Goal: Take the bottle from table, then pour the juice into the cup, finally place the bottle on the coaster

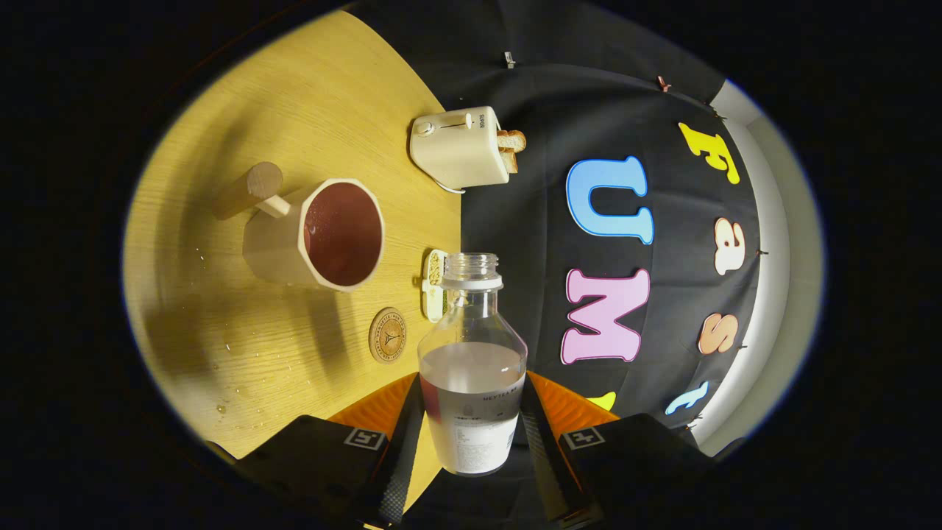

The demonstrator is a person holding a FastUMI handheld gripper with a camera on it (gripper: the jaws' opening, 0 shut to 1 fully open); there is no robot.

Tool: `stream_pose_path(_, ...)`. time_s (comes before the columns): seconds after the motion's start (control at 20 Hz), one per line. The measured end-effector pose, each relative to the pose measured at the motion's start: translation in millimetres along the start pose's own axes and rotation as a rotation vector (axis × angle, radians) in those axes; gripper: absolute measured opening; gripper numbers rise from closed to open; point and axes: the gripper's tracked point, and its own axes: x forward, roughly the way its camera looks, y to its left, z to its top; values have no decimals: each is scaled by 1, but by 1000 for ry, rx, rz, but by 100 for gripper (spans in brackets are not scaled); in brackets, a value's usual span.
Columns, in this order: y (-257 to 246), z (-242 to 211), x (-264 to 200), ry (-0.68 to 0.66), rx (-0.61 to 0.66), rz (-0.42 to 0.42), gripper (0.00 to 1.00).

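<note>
Hand-held gripper clamps bottle over wet wooden table, beside cup

Cup and toaster probably beside coaster

This is a staged booth dressed up as a home breakfast corner, not a real kitchen: beyond the gripper, whose fingers are clamped on a clear bottle, a black cloth wall is pinned up with clips straight behind a round pale-wood table. Kitchen things sit on the wood ahead of the fingers: a cream toaster with bread slices in its slots, a cream cup with a wooden handle, and a small round coaster just off the bottle's side. A plain light wall shows past the cloth's edge.
</note>
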Motion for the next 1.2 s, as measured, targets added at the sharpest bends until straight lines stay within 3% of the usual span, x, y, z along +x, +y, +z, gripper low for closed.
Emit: stream_pose_path(1.2, 8, 5, 4, -16, -205, 7, 72)
